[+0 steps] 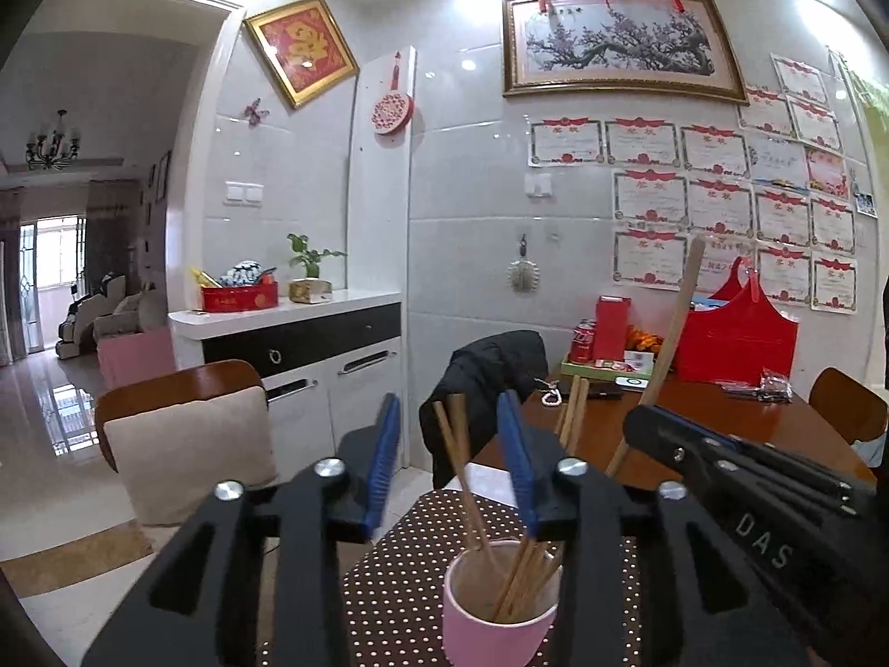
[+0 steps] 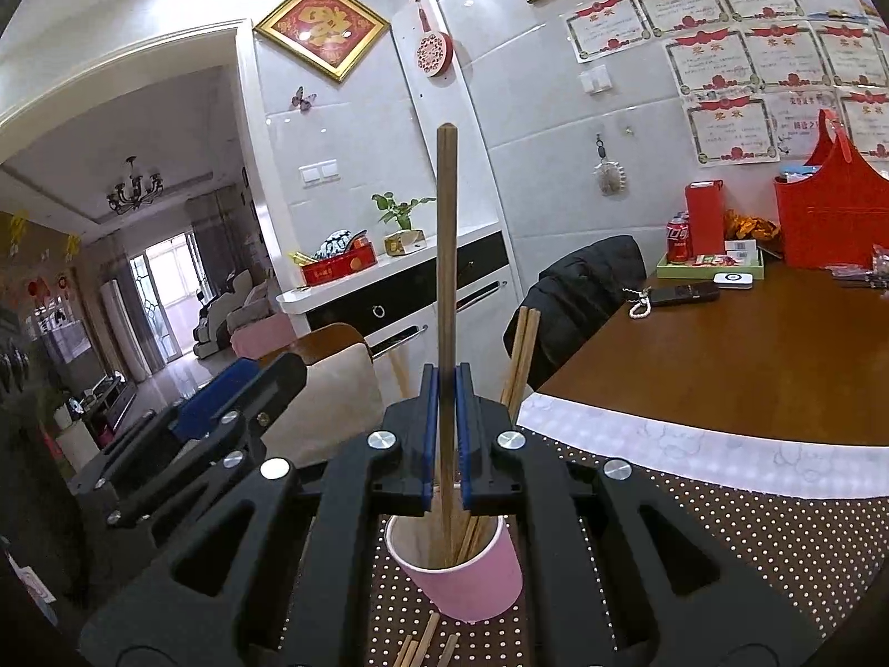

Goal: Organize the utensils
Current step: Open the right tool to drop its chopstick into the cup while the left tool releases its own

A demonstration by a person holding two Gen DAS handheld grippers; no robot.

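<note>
Between the blue pads of the right gripper (image 2: pixel 446 389) a single wooden chopstick (image 2: pixel 445 255) stood upright, clamped at about its lower third, its bottom end already down inside the pink cup (image 2: pixel 464 578) directly beneath the jaws. The left gripper (image 1: pixel 450 433) hung open and empty just beside it, spread wide above and slightly behind the same cup (image 1: pixel 494 611), gripping nothing; its fingers framed the chopsticks in the cup (image 1: pixel 519 567) without touching them, as far as could be told.

Several chopsticks already leaned in the cup, their tops fanning out to either side, so the sorting looked well under way. The held chopstick seemed ready to be released. A few loose chopsticks (image 2: pixel 425 645) lay on the dotted mat (image 2: pixel 750 544) at the foot of the cup, near the bottom edge of the right wrist view, so some work likely remained; their exact number could not be told.

Beyond the mat stretched the brown desk (image 2: pixel 750 356), with a phone (image 2: pixel 683 293), a red can (image 2: pixel 679 242) and a red basket (image 2: pixel 833 217) well apart from the cup.
</note>
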